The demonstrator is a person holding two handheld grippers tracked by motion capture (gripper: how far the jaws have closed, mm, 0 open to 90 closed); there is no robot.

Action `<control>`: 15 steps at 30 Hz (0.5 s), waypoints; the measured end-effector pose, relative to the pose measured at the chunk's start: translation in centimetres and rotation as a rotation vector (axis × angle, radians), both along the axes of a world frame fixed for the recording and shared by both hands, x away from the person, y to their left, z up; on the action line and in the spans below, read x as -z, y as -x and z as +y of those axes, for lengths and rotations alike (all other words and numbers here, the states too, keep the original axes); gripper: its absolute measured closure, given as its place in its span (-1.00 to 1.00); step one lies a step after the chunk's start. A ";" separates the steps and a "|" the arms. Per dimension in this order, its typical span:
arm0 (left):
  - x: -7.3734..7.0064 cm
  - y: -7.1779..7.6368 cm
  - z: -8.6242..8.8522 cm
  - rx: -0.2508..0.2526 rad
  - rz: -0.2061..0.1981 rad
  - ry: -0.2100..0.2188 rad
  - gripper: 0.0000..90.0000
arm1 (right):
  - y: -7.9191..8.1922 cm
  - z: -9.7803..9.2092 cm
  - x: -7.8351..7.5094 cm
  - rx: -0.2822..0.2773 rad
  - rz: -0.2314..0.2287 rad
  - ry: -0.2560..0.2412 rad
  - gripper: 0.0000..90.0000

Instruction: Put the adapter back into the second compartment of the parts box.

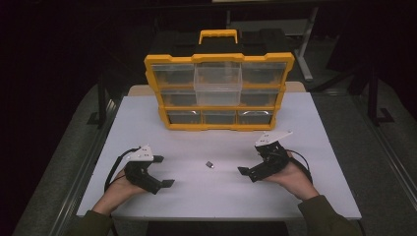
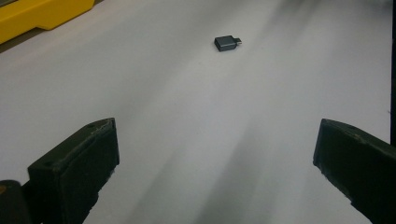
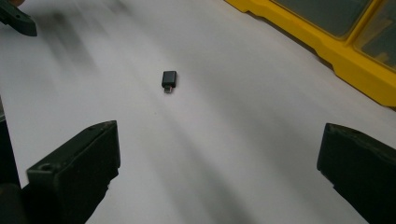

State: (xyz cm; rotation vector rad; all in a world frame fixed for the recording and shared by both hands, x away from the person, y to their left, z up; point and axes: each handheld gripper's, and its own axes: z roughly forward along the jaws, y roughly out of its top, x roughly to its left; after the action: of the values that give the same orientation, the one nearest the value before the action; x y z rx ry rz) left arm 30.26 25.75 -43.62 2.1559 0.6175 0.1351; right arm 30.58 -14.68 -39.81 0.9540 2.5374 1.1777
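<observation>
A small adapter [image 1: 209, 164] lies on the table [image 1: 314, 147], before the organizer [image 1: 219, 93].

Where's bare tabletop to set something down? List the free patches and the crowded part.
Free: table strips either side of the yellow organizer, and between it and the small adapter. Crowded: the near middle, adapter between left gripper and right gripper.

- Left gripper [image 2: 217, 172] hangs low over the white table [image 2: 187, 116], jaws spread wide, nothing between them.
- Small dark adapter [image 2: 227, 43] lies ahead, well clear.
- Yellow organizer's edge [image 2: 42, 14] sits at upper left.
</observation>
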 end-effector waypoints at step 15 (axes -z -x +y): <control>0.0 0.0 0.0 0.008 0.006 0.004 -1.00 | -0.8 1.2 -0.7 -0.016 -0.009 0.008 -1.00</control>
State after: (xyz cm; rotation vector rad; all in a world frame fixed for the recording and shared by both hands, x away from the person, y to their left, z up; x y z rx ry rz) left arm 30.25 25.77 -43.60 2.1557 0.6123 0.1237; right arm 31.35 -13.49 -39.13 0.9253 2.5455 1.1726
